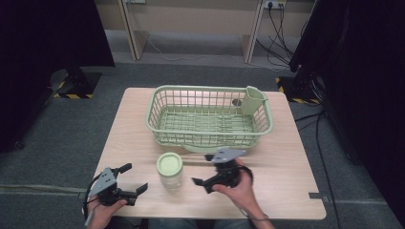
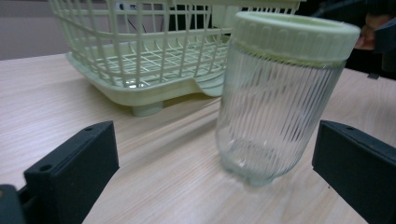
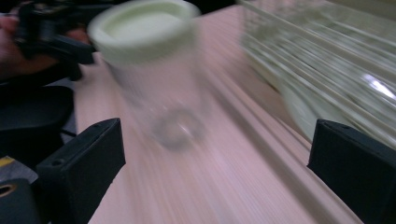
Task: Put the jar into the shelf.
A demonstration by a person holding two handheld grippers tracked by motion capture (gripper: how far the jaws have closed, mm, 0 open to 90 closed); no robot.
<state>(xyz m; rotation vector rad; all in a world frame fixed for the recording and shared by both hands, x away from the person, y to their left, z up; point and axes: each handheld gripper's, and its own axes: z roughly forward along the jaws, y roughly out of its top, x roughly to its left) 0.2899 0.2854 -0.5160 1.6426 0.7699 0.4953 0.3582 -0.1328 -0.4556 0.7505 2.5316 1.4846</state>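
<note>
Though unheld, jar (image 1: 170, 169) between grippers' jaws

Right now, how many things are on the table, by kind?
Green dish-rack basket: 1
Ribbed glass jar with green lid: 1
Total: 2 things on the table
</note>
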